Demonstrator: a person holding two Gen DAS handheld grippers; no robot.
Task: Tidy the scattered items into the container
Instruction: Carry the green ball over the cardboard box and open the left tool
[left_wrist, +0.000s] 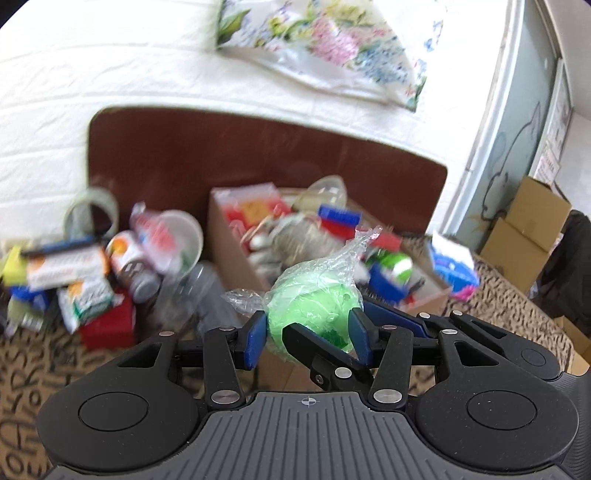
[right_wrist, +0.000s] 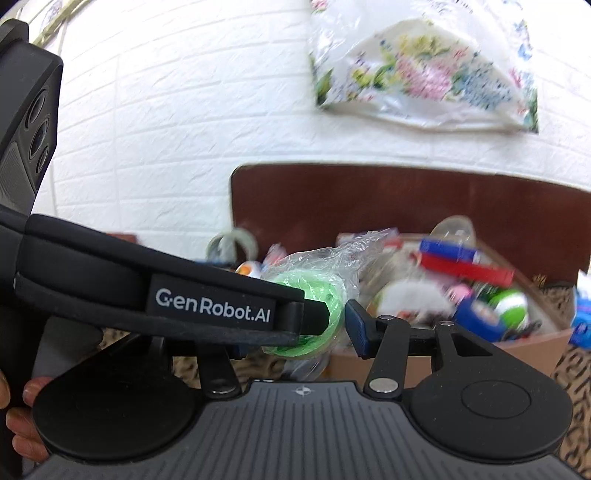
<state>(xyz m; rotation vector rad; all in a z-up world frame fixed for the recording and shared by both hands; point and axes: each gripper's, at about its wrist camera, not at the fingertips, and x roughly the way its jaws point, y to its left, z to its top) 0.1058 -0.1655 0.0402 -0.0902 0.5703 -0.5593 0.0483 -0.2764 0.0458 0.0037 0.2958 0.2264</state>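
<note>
Left tongs (left_wrist: 308, 334): lower centre of the left wrist view, blue pads closed on a green roll (left_wrist: 314, 314) wrapped in clear crinkled plastic, one pad on each side of it. A second black finger crosses in front of the roll from the lower right.

Right tongs (right_wrist: 332, 325): centre of the right wrist view, at the same green roll (right_wrist: 317, 295). Its right blue pad (right_wrist: 356, 326) stands just beside the roll's right edge; its left pad is hidden behind the other gripper's black body, so I cannot tell whether these tongs grip or stand open.

Cardboard box (left_wrist: 229, 236): centre of the left wrist view, just behind the roll, open at the top and nearly full. Contents, blurred: a red and white packet (left_wrist: 251, 206) at the back left, a clear plastic dome (left_wrist: 325, 190) at the back, blue and red flat boxes (left_wrist: 340, 218), a grey bundle (left_wrist: 303, 236) in the middle, a green and white ball (left_wrist: 397, 264) at the right.

Loose heap, left of the box on the patterned table (left_wrist: 55, 369): a tape ring (left_wrist: 92, 210), a white cup (left_wrist: 181, 236), a clear bottle (left_wrist: 199, 288), a red box (left_wrist: 110, 325), several printed packets (left_wrist: 74, 266). Details too blurred to read.

Blue and white packet (left_wrist: 452, 264): just right of the box.

Brown panel (left_wrist: 221, 155): behind the box, against a white brick wall (left_wrist: 74, 74).
</note>
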